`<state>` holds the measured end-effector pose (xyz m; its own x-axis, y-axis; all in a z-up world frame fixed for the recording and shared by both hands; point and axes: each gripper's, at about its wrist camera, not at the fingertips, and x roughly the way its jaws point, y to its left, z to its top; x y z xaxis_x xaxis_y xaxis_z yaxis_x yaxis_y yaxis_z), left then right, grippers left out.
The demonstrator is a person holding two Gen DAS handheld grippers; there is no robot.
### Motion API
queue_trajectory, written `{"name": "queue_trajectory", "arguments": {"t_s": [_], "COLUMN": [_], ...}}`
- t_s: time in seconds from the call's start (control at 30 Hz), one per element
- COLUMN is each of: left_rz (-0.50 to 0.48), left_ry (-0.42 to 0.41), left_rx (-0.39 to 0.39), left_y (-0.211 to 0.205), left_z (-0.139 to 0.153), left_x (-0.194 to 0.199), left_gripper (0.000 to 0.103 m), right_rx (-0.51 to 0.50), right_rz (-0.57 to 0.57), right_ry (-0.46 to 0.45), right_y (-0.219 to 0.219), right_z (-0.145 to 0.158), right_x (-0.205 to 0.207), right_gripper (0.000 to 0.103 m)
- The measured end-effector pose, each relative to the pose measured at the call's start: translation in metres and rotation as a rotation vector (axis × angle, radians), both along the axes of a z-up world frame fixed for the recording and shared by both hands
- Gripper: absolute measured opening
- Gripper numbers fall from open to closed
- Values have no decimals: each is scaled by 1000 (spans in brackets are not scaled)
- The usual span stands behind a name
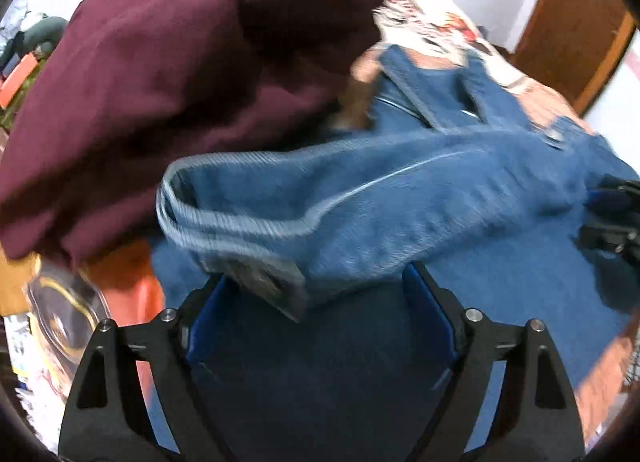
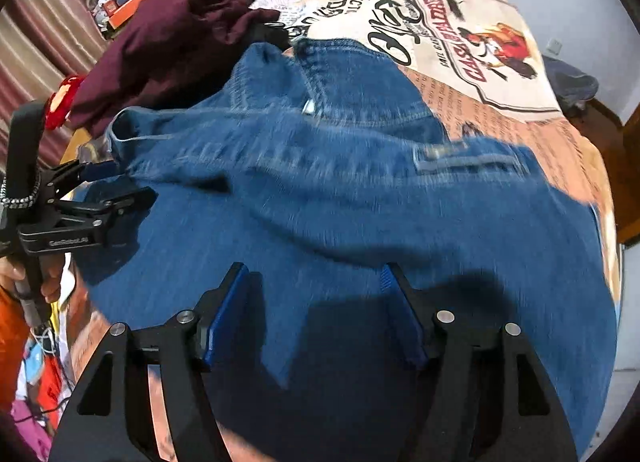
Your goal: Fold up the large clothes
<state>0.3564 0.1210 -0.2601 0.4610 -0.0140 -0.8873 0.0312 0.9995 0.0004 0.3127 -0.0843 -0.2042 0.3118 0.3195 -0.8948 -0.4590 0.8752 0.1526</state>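
Note:
A pair of blue jeans [image 2: 340, 190] lies spread on a bed with a printed cover [image 2: 460, 22]. In the left wrist view the jeans [image 1: 360, 202] show a folded-over waistband with a leather patch near my left gripper [image 1: 316, 286], which is open just over the denim. My right gripper [image 2: 314, 278] is open above the jeans, holding nothing. The left gripper also shows at the left of the right wrist view [image 2: 116, 190], at the jeans' left edge. The right gripper shows at the right edge of the left wrist view [image 1: 612, 214]. Both views are motion-blurred.
A maroon garment [image 1: 180, 82] is heaped at the left of the jeans, also in the right wrist view [image 2: 168, 46]. Clutter and an orange box [image 2: 128, 8] lie at the far left. A wooden door [image 1: 572, 30] stands at the right.

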Motion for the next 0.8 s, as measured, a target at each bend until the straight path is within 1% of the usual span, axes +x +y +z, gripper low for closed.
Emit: {"name": "queue_trajectory", "arguments": {"t_s": [0.03, 0.07, 0.1, 0.17, 0.2, 0.3, 0.33, 0.37, 0.43, 0.47, 0.53, 0.7, 0.77, 0.8], "left_rz": [26, 55, 76, 138, 158, 218, 216, 207, 170, 153, 116, 11, -19, -25], "left_ry": [-2, -8, -14, -45, -62, -140, -160, -166, -185, -198, -204, -144, -118, -101], "left_rx": [7, -8, -27, -103, -128, -211, -236, -240, -198, -153, -107, -88, -75, -71], "left_y": [5, 11, 14, 25, 28, 38, 39, 38, 32, 25, 14, -13, -19, -18], "left_z": [0, 3, 6, 18, 24, 46, 55, 59, 69, 73, 75, 60, 51, 45], "left_x": [7, 12, 14, 13, 10, -5, -12, -16, -28, -36, -48, -68, -78, -82], "left_gripper": [84, 80, 79, 78, 77, 77, 77, 77, 77, 78, 78, 79, 80, 80], "right_rx": [-8, -8, -10, -4, 25, 109, 127, 147, 159, 154, 133, 64, 31, 9], "right_rz": [-36, -67, -115, -210, -244, -280, -282, -280, -259, -239, -200, -73, -52, -47], "right_ry": [-12, -30, -66, -140, -170, -179, -172, -164, -150, -146, -141, -93, -82, -95], "right_y": [-3, -6, -12, -26, -35, -55, -59, -62, -61, -56, -43, -9, -3, -1], "right_z": [1, 3, 9, 22, 31, 47, 50, 53, 54, 53, 48, 20, 12, 9], "right_x": [11, 17, 22, 25, 23, 10, 7, -1, -15, -23, -28, -51, -56, -60], "right_gripper": [63, 63, 63, 64, 64, 64, 64, 64, 64, 64, 64, 64, 64, 64]}}
